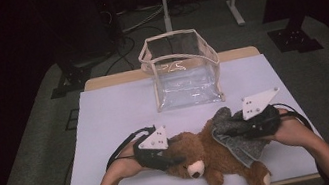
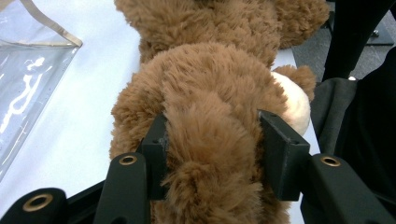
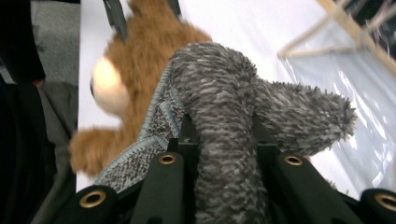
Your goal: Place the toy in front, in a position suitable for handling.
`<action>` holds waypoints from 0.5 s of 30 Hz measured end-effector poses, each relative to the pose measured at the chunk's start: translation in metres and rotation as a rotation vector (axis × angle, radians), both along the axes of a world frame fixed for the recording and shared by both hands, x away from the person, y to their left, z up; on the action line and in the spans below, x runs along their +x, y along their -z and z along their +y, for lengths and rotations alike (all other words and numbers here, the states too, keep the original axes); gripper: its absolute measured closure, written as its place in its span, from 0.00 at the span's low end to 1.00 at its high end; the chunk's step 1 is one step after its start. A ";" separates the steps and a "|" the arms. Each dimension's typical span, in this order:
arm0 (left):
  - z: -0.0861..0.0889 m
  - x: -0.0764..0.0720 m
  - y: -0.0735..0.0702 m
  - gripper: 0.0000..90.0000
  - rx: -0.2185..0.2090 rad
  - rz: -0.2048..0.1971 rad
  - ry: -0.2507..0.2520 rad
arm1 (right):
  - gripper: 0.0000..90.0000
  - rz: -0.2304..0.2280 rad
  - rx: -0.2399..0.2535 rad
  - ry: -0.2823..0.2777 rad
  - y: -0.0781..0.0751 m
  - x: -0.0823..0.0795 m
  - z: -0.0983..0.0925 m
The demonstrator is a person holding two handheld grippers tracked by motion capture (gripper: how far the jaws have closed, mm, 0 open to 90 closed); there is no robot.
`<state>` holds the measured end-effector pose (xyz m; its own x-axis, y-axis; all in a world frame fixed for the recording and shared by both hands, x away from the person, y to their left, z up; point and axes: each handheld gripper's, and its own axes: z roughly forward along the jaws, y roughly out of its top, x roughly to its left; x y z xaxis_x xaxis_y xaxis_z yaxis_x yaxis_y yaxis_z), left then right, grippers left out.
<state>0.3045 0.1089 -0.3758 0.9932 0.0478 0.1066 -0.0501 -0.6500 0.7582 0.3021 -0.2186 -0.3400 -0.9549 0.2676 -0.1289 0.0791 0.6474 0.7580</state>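
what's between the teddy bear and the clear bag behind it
Nothing visible. The teddy bear, held by the left gripper, lies near the table's front edge; only bare white surface separates it from the clear bag. The right gripper holds its grey garment aside.

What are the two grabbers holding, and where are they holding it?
The left gripper squeezes the teddy bear by a furry brown limb. The right gripper pinches a bunched fold of the grey cloth lying over the bear.
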 end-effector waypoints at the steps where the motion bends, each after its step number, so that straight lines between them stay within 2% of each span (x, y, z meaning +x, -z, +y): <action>1: 0.000 0.000 0.000 0.56 0.001 0.000 0.000 | 0.80 -0.001 0.012 -0.014 -0.003 0.000 0.008; 6: -0.001 0.000 -0.001 0.56 0.001 -0.007 0.003 | 0.80 -0.014 0.018 -0.110 -0.006 -0.001 0.051; 10: -0.002 -0.002 -0.002 0.56 0.000 -0.008 0.007 | 0.80 -0.018 0.038 -0.147 -0.002 -0.001 0.083; 13: 0.000 -0.003 -0.001 0.55 -0.003 -0.006 0.008 | 0.80 -0.009 0.019 -0.170 0.002 -0.002 0.097; 15: 0.002 -0.004 0.001 0.55 -0.010 -0.002 0.008 | 0.80 -0.003 0.004 -0.172 0.004 -0.002 0.096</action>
<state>0.3009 0.1107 -0.3764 0.9932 0.0412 0.1086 -0.0570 -0.6418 0.7648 0.3004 -0.1226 -0.3443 -0.9862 0.1010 -0.1311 -0.0349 0.6479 0.7609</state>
